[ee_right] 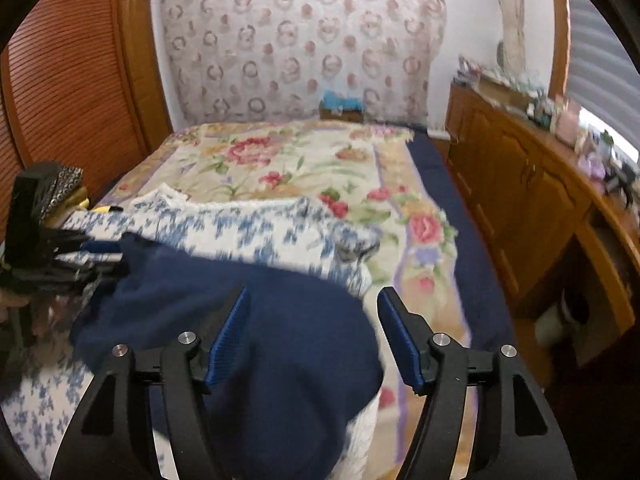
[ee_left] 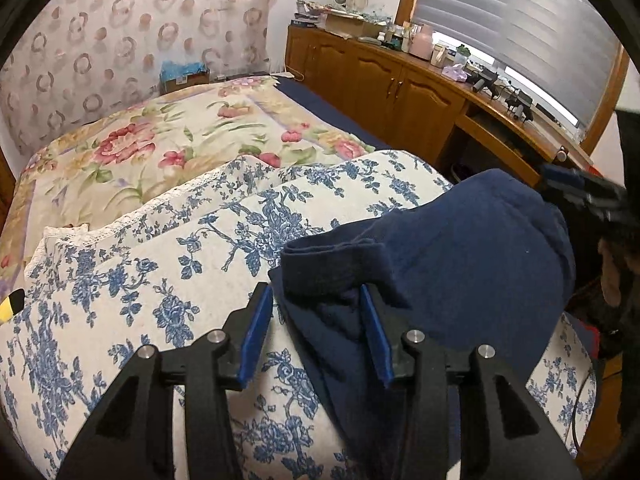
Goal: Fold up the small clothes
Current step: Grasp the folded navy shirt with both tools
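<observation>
A navy blue garment (ee_left: 460,248) lies in a rounded heap on a white cloth with a blue flower print (ee_left: 160,280). My left gripper (ee_left: 314,288) stands open at the garment's left end. A folded, ribbed hem sits between its blue pads (ee_left: 256,328), and they do not squeeze it. In the right wrist view the garment (ee_right: 280,340) fills the foreground under my right gripper (ee_right: 313,291), which is open wide. Its left finger is over the cloth and its right finger is past the garment's edge. The left gripper (ee_right: 80,264) shows blurred at the garment's far left.
The printed cloth lies on a bed with a pink-flowered bedspread (ee_left: 160,140). A wooden cabinet (ee_left: 380,80) with clutter on top runs along the right, under a window blind (ee_left: 520,20). A louvred wooden door (ee_right: 68,72) stands to the left. A cardboard box (ee_left: 184,76) sits beyond the bed.
</observation>
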Action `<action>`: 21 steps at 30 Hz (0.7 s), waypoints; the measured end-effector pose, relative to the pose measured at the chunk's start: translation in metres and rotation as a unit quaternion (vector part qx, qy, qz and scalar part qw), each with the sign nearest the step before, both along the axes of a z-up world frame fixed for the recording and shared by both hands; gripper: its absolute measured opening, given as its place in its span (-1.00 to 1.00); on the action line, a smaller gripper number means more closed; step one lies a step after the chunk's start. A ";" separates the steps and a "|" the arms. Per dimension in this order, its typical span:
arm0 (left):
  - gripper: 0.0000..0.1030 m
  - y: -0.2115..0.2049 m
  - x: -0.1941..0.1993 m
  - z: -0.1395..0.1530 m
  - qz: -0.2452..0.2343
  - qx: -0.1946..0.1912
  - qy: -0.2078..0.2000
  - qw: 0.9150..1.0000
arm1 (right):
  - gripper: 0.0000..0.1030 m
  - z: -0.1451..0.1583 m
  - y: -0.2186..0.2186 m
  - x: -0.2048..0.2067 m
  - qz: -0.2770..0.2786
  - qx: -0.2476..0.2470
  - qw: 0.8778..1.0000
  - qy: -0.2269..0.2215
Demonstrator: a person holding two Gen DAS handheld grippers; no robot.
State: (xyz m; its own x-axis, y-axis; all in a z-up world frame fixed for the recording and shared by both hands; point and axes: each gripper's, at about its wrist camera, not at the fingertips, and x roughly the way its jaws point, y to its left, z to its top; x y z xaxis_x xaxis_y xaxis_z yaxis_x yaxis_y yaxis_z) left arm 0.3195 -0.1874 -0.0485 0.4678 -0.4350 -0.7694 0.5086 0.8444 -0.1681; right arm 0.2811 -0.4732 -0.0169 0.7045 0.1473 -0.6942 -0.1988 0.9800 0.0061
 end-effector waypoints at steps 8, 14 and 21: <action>-0.08 0.001 0.009 -0.012 0.004 -0.007 0.020 1.000 | 0.34 -0.037 -0.009 -0.008 -0.029 0.017 0.999 0.041; -0.04 0.004 0.012 -0.015 0.006 -0.019 0.025 0.999 | 0.43 -0.053 -0.013 -0.004 -0.034 0.040 0.997 0.053; -0.05 0.001 0.015 -0.014 0.006 -0.025 0.029 0.999 | 0.47 -0.062 -0.017 0.006 -0.027 0.091 0.992 0.079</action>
